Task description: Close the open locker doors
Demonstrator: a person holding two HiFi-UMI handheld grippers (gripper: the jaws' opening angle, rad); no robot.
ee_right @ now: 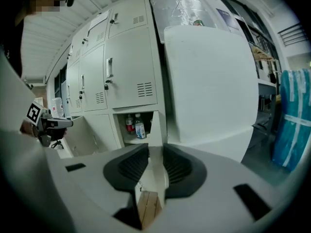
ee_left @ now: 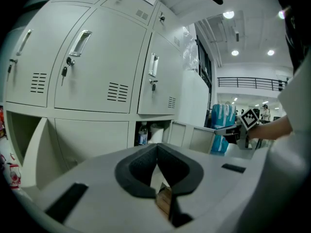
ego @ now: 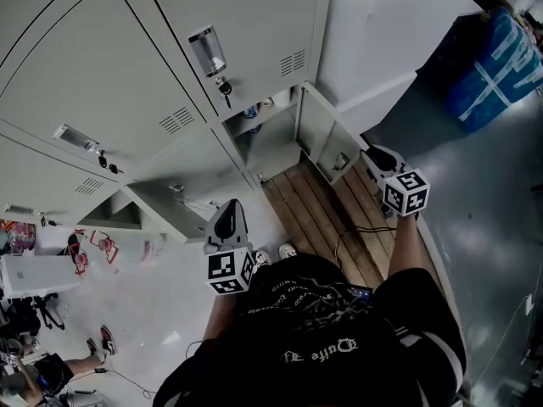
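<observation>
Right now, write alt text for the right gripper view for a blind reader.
The right gripper is closed on the edge of a pale grey metal locker door standing open. Behind it, two plastic bottles sit in the open compartment below shut grey lockers.

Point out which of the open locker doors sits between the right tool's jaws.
The bottom-row door beside the bottles, seen edge-on between the pads of the right tool. The other open door stands further left, away from that tool.

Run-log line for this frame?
right gripper: clamped on edge of open grey metal locker door | left gripper: shut, empty | task: unfinished
</observation>
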